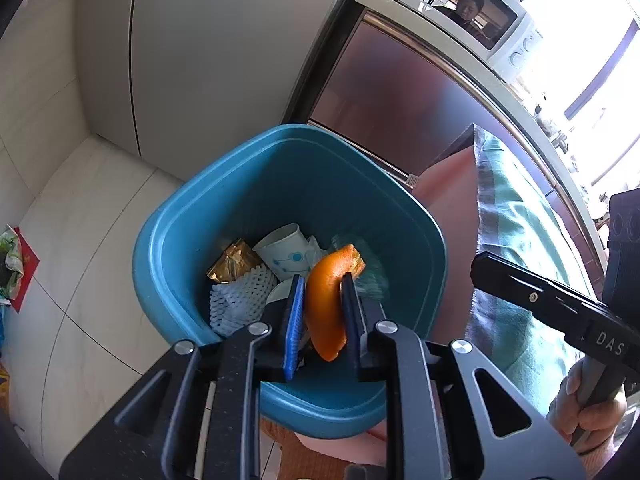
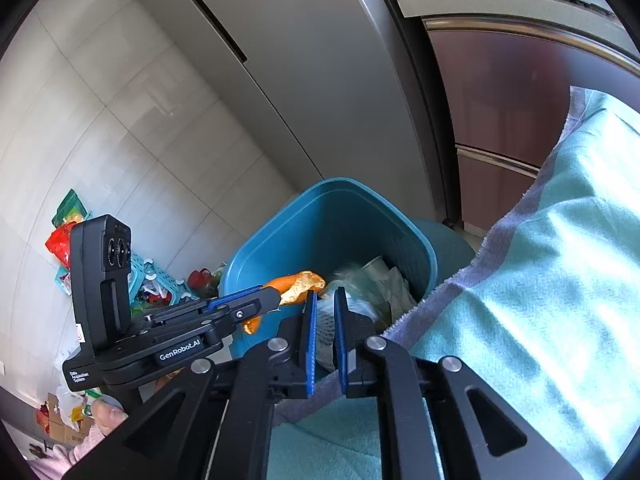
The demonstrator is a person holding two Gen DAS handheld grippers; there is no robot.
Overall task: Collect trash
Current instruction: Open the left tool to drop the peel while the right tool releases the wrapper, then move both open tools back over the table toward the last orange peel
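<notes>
The left gripper clasped an orange peel over the open blue bin; the right gripper stood slightly parted and empty above the bin's near rim. Risk: the peel, gripped mid-length, might cling to a pad on release or catch the rim and fall onto the teal cloth.

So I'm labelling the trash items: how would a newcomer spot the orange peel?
Find the blue bin on the tiled floor by the fridge. Above its opening, the left gripper pinches a curved orange peel, the only bright orange piece, unlike the paper cup and white foam net below.
</notes>
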